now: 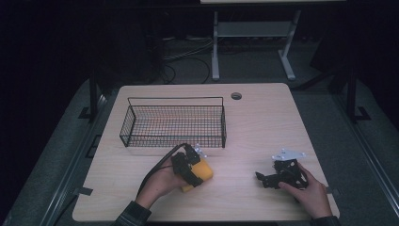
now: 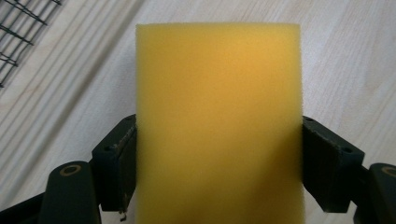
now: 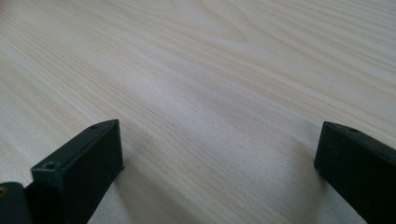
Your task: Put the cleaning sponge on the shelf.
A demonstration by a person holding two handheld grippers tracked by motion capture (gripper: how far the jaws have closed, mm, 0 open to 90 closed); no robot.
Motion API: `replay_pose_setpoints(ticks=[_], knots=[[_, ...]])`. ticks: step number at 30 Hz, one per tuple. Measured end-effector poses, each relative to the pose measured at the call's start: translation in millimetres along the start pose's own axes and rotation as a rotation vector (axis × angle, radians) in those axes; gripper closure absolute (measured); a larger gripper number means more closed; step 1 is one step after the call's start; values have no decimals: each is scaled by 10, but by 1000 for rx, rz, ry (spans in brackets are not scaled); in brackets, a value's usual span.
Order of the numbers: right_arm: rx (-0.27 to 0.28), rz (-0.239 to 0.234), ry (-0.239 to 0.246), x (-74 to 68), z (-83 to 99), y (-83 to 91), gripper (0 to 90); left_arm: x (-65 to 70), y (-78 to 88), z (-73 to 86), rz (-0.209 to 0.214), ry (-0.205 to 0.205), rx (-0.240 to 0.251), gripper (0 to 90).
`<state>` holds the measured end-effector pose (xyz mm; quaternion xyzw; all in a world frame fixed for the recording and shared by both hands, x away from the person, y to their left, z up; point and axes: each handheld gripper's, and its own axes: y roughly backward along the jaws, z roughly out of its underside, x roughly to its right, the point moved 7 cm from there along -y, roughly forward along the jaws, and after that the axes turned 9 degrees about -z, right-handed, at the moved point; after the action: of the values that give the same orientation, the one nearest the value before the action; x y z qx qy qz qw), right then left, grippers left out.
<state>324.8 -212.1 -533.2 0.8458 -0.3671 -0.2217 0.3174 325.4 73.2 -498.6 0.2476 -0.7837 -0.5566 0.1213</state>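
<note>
With the left gripper [image 2: 219, 154] clamped on the yellow sponge [image 2: 218, 116] near the table's [image 1: 263, 122] front edge, that soft foam could squash and slip free on the lift to the wire basket [image 1: 174, 123], while the right gripper [image 3: 219, 158] rests wide open and empty.

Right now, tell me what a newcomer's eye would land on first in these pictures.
The yellow sponge stands out first, bright against the pale wooden table near its front edge, with the left gripper closed on its two sides. Behind it sits a black wire basket. To the right, the right gripper rests with its jaws open over bare wood.
</note>
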Motion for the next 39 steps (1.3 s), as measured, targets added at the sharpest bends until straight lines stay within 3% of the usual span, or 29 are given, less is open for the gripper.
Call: replay_pose_setpoints(ticks=[17,39], knots=[[-1,0,-2,-2,1,1,3,-26,193,-44,22,16,22,241],[0,-3,-3,-5,1,1,3,-215,501,-195,18,23,39,241]])
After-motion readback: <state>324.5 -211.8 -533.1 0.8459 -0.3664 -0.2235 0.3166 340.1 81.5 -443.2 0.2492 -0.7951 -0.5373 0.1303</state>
